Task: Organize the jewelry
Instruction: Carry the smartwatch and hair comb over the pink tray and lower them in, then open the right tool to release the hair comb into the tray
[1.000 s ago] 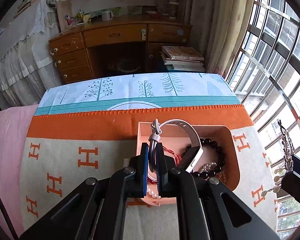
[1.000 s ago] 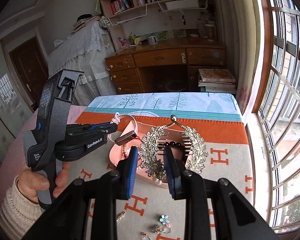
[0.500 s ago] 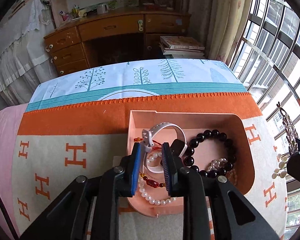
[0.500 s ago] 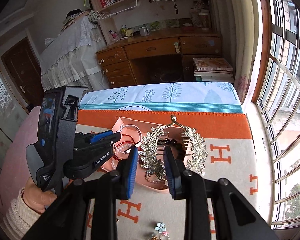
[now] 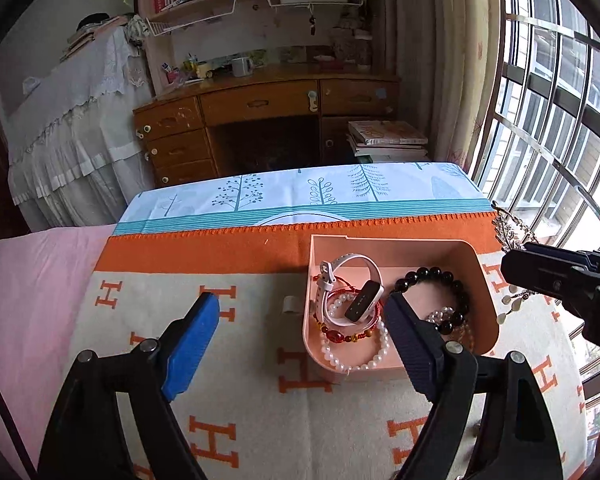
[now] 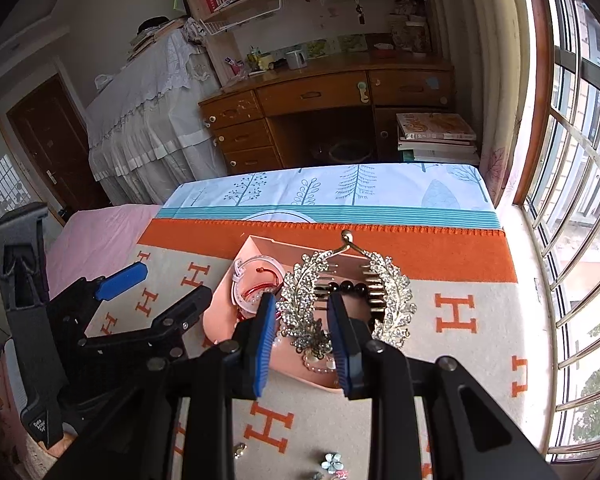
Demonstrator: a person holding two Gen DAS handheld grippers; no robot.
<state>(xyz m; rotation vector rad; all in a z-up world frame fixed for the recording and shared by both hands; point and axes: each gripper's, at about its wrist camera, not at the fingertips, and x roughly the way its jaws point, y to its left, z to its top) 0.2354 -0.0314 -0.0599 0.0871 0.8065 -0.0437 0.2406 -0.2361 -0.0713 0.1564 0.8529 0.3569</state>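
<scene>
Jewelry is lying in one pink tray (image 5: 485,280), which is sitting on the orange-and-cream H-patterned blanket (image 5: 236,384). Inside it we are counting one white smart band (image 5: 354,292) with its black screen facing up, one black bead bracelet (image 5: 434,274), one white pearl bracelet (image 5: 354,360), one red bead bracelet (image 5: 340,334) and one clear crystal bracelet (image 5: 440,314). The band is resting on the red and pearl strands at the tray's left side; the black beads are lying toward the right.

We are holding the left gripper (image 5: 302,316) above the blanket at the tray's near left edge, its two blue-padded jaws spread wide and gripping nothing. One jaw is hanging over bare blanket, the other over the tray's inside.

We are holding the right gripper (image 6: 302,326) over the tray's near right side, its jaws pinching one silver leaf hair comb (image 6: 392,300). The comb's two rhinestone leaf branches are fanning upward to one hook at the top, and its row of teeth is running between them, with pearl drops hanging below. In the left wrist view the comb is showing only as a sliver beside the right gripper's black body.

On the blanket near us, one blue flower ornament (image 6: 332,461) and one small gold piece (image 6: 239,449) are lying apart from the tray; we cannot tell what the gold piece is.
</scene>
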